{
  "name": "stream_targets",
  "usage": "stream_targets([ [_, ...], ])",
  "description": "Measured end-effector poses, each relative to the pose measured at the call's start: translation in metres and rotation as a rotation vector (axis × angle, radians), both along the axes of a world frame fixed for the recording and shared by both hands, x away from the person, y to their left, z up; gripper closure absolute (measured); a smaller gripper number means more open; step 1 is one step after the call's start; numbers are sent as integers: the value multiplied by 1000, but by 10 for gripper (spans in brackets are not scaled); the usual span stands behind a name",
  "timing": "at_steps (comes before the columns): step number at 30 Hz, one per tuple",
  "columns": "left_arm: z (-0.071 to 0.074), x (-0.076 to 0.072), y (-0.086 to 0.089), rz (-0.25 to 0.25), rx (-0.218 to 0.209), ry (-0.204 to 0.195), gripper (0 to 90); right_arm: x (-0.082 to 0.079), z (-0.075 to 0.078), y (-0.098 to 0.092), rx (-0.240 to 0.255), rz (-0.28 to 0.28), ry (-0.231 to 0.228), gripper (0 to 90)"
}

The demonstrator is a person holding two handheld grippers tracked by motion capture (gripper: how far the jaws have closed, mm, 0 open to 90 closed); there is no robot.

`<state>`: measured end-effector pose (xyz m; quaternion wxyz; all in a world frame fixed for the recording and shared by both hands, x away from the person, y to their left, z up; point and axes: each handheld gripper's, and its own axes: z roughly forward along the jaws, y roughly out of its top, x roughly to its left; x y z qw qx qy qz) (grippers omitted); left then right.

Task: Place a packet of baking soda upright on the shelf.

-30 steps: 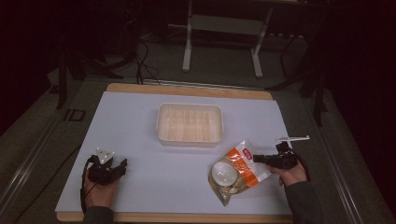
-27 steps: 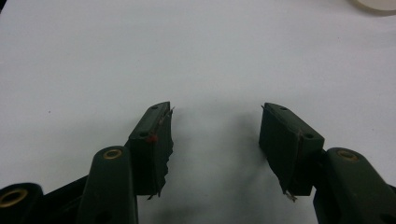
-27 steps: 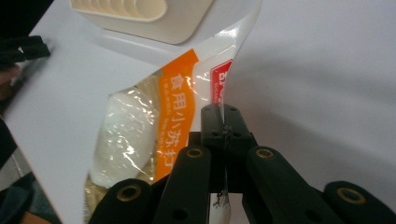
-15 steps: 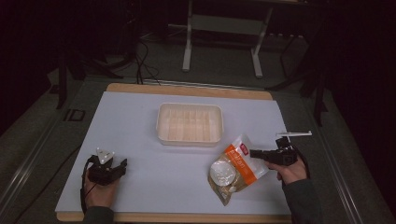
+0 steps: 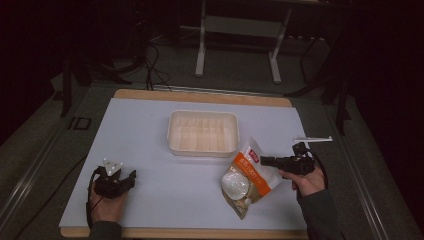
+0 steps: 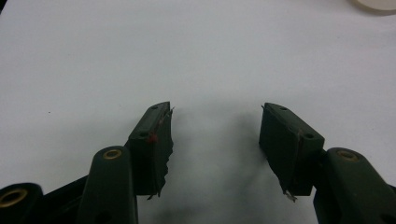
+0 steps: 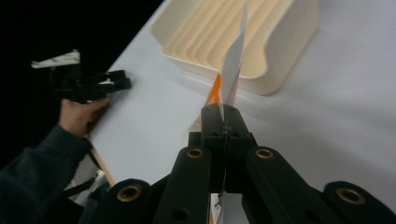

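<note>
Right tool (image 5: 264, 160) at the right of the high view, clamped tight on the edge of the snack bag (image 5: 248, 176), held level in the right hand (image 5: 307, 181) and pointing toward the frame's left. In the right gripper view, same tool (image 7: 223, 122) in the lower middle, both black jaws pressed together with the thin white-and-orange bag edge (image 7: 232, 65) standing up between them toward the top of the frame. Bag itself in the lower right part of the high view, orange and white with a clear part showing pale round pieces, tilted, upper corner at the tool, lower end close to the near edge of the worktop (image 5: 150, 130); not possible to tell if the lower end touches the surface. Just up and left of the bag, near the frame's centre, a cream plastic tray (image 5: 203, 132) with ribbed bottom, close to the bag's upper corner but apart from it; same tray (image 7: 261, 42) at the top of the right gripper view, behind the bag edge. Left tool (image 5: 116, 183) at the lower left of the high view, resting low on the white worktop in the left hand (image 5: 105, 207), well apart from bag and tray. In the left gripper view, left tool (image 6: 215, 135) with jaws spread wide, only bare white surface between them.
</note>
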<state>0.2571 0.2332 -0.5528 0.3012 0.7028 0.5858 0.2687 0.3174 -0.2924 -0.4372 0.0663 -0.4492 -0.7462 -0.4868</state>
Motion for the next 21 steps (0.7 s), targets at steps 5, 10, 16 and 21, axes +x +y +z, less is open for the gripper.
stream_targets([
  [5, 0, 0, 0, 1, 0, -1, 437, -1, 5, 6, 36, 32, -5, 900],
  [10, 0, -1, 0, 5, -2, -7, 435, -2, 11, 14, 50, 60, -11, 900],
  [16, 0, -1, 0, 7, -4, -11, 434, -4, 16, 23, 63, 92, -16, 900],
  [21, 0, -1, 0, 9, -5, -15, 433, -5, 21, 30, 74, 122, -21, 900],
])
